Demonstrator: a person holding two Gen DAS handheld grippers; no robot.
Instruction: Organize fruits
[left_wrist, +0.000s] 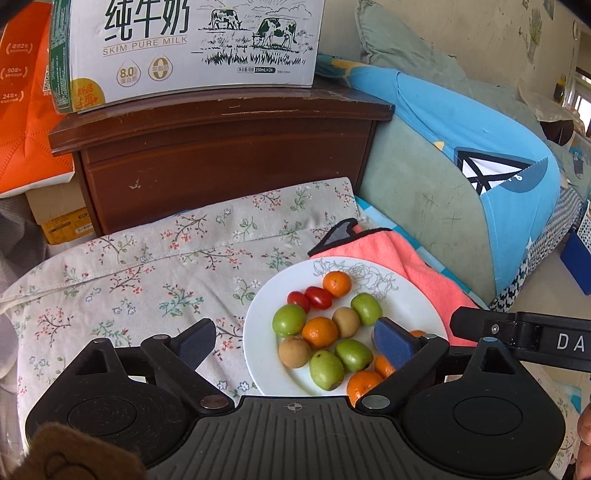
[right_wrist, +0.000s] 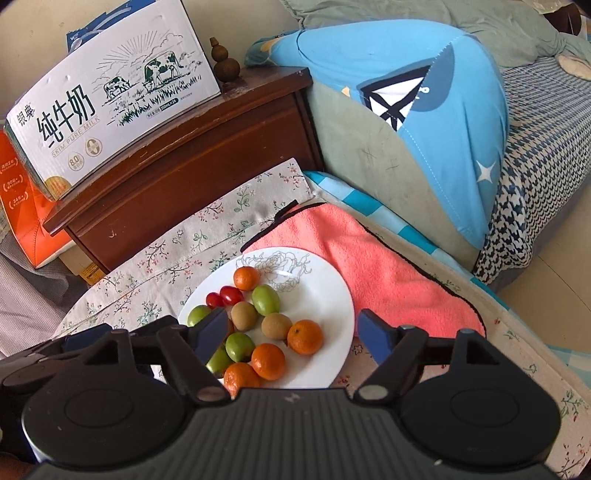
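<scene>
White china, the plate (left_wrist: 413, 295) at the floral cloth's (left_wrist: 147, 266) right edge held small round fruits (left_wrist: 320, 332); light, smooth and likely to roll, best pinched across their middles; left gripper (left_wrist: 295, 341) and right gripper (right_wrist: 293, 334) hung empty, fingers apart.

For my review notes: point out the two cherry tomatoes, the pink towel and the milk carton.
cherry tomatoes (left_wrist: 318, 296), left wrist view, on the right one's red skin.
pink towel (right_wrist: 373, 266), right wrist view, on its open middle.
milk carton (left_wrist: 192, 55), left wrist view, on its printed front face.
</scene>
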